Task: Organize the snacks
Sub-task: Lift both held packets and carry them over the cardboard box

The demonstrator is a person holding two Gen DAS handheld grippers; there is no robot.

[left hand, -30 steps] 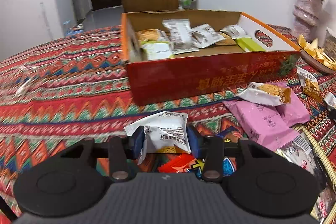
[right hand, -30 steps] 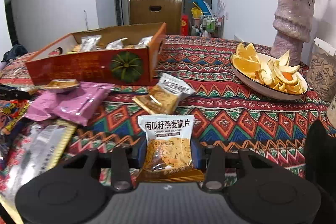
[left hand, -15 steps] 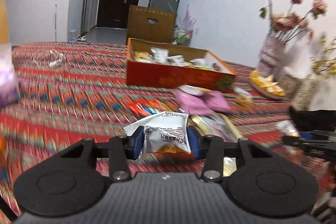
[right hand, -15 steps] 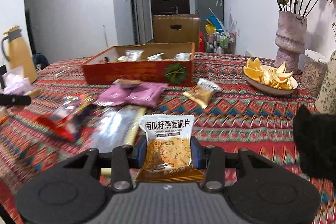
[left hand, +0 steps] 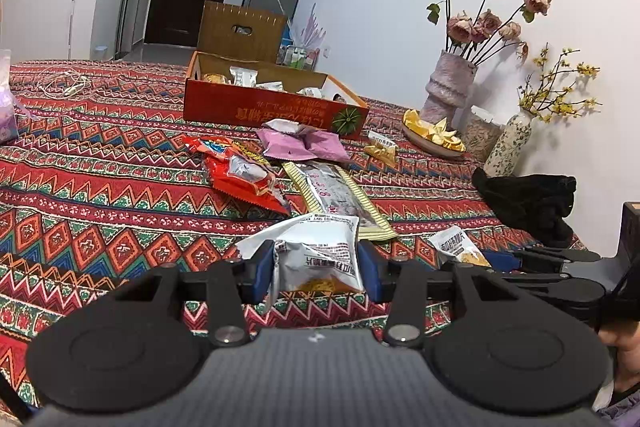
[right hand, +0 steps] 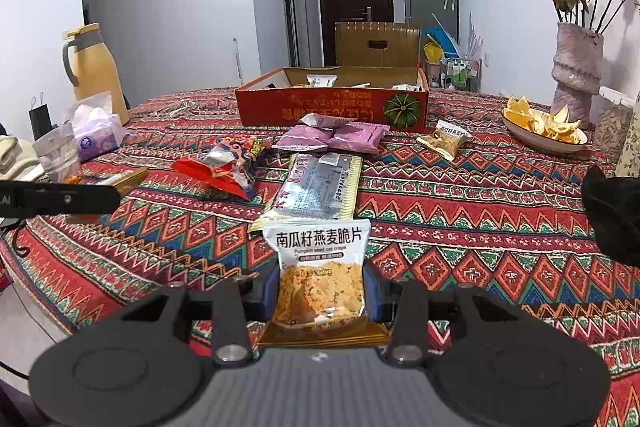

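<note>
both grippers hold snack packets above the table.

left gripper (left hand: pixel 316 275) clamps a white packet (left hand: pixel 316 251); right gripper (right hand: pixel 320 293) clamps an oat crisp packet (right hand: pixel 318 275). the red box (right hand: pixel 332 107) sits well beyond, past loose snacks on the patterned cloth (right hand: pixel 480 211).

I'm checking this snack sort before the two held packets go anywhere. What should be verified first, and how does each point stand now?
1. Left gripper clamped on its white snack packet: ok.
2. Right gripper clamped on the pumpkin seed oat crisps packet: ok.
3. Red cardboard box open on top, with snacks already inside: ok.
4. Free room left inside the box: cannot tell, its near wall hides the floor.
5. Way to the box: not ok if kept low; pink packets and the long silver packet lie between.
</note>
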